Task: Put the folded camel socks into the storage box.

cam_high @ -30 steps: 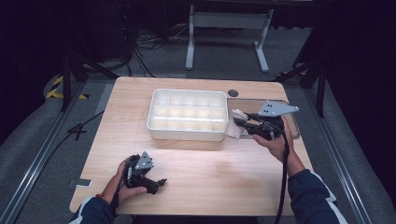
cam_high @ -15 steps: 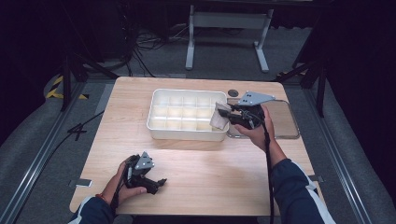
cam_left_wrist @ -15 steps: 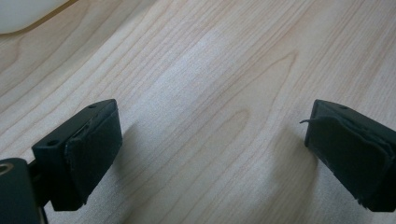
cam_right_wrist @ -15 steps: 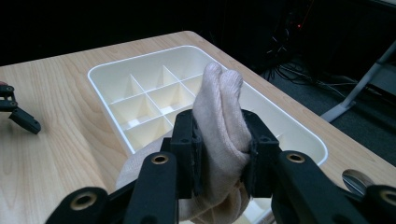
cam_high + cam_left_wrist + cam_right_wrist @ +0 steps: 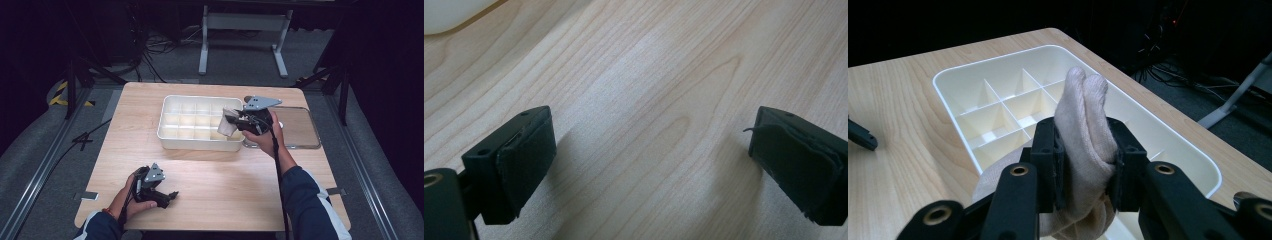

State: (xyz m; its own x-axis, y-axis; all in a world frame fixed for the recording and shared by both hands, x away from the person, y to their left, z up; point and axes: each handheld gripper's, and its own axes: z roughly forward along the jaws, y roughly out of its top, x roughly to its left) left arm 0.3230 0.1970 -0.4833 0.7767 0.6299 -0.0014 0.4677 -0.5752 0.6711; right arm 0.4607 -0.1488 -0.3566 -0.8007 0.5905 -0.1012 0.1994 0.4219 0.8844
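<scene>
A beige rolled cloth point(image 5: 226, 123) is pinched between the jaws of my right gripper point(image 5: 233, 123), which holds it over the right end of a white divided tray point(image 5: 169, 141). In the right gripper view the cloth point(image 5: 1083, 110) stands up between the black pads of the right gripper point(image 5: 1083, 152), with the tray's compartments point(image 5: 998, 107) behind it. My left gripper point(image 5: 169, 196) rests near the table's front left, held by a hand. Its jaws stand wide apart in the left gripper view, where the left gripper point(image 5: 649, 165) has bare wood between its pads.
A clear flat lid point(image 5: 300, 127) lies on the table just right of the tray. Light wood tabletop point(image 5: 220, 180) stretches between the tray and the front edge. Dark floor, cables and a metal stand lie beyond the far edge.
My right gripper has carried the cloth leftward, from beside the tray's right end to above its right-hand compartments. The left gripper has stayed put.
</scene>
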